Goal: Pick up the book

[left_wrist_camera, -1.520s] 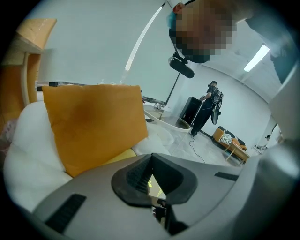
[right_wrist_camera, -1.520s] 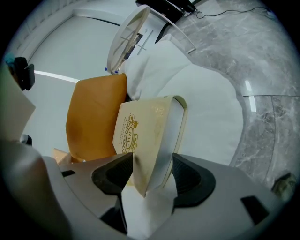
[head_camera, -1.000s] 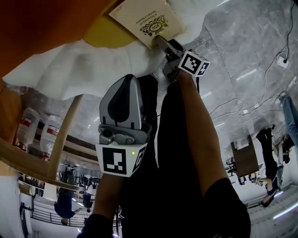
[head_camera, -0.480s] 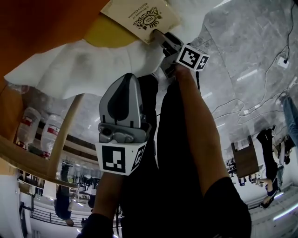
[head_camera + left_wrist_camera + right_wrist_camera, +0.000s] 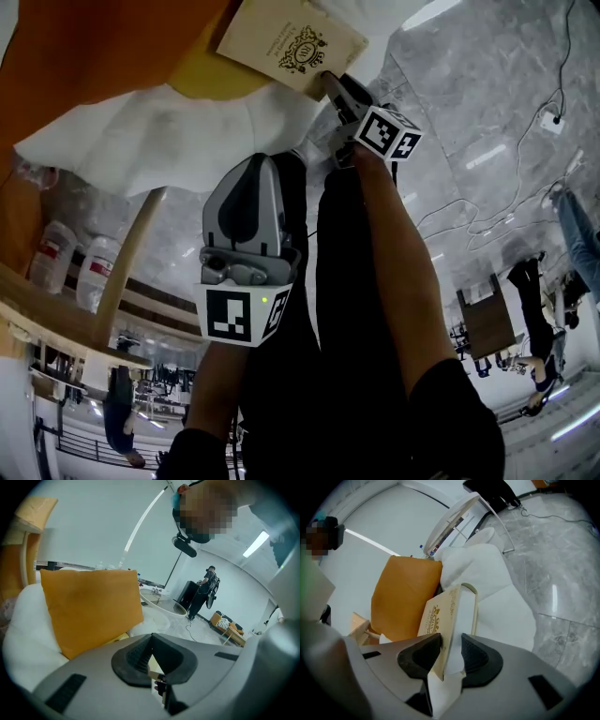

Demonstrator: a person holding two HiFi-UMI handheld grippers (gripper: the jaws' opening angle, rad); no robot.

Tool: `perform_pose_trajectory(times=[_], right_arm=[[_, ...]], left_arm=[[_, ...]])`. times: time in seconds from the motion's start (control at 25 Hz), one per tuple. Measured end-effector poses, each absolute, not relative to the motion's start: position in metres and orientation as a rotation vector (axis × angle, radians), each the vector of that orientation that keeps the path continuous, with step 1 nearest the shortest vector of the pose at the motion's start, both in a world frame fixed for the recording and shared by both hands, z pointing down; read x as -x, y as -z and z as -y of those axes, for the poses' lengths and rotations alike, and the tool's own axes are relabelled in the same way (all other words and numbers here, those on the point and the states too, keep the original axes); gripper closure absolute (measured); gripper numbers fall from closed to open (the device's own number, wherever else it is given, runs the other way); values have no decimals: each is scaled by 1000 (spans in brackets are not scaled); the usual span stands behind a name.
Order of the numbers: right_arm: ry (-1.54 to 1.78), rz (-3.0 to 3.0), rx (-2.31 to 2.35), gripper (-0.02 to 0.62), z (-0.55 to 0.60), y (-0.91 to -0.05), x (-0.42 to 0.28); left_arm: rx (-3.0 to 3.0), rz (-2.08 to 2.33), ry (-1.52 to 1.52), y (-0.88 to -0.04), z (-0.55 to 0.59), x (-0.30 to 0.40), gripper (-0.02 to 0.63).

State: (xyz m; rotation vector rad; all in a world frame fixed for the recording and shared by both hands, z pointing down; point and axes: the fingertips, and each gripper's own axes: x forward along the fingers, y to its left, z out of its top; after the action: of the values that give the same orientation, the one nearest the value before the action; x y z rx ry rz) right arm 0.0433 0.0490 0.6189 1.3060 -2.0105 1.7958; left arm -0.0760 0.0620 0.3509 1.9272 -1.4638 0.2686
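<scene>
Right gripper [image 5: 451, 641] jaws have just been closing and now pinch the book [image 5: 447, 611] by its near edge, long axis running ahead of the pads; left gripper [image 5: 152, 639], jaws pressed together and empty, is farther off, so I judge the lift is the right's.

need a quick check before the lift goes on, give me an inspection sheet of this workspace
surface: white seat cushion on a wooden chair.
job's things: cream book, one edge between the right gripper's jaws.
clutter: orange cushion behind the book; plastic bottles near the chair leg.
grippers: right gripper jaws have just been closing, pads on the book; left gripper shut, empty, away from the book.
cables: white cable with plug on the marble floor.
surroundings: people standing far off.
</scene>
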Motion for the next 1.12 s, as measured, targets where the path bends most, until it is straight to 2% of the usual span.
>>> perform_pose_trajectory(times=[0.4,1.12], right_arm=[[-1224,2117,-1258,470,-40,-563,-53],[-782,2040,-1084,569,-36,-501,-40]], left_arm=[[-1932,1462,-223,-334,-59,65,598],[-1904,1500,-206,-300,-52,85,598]])
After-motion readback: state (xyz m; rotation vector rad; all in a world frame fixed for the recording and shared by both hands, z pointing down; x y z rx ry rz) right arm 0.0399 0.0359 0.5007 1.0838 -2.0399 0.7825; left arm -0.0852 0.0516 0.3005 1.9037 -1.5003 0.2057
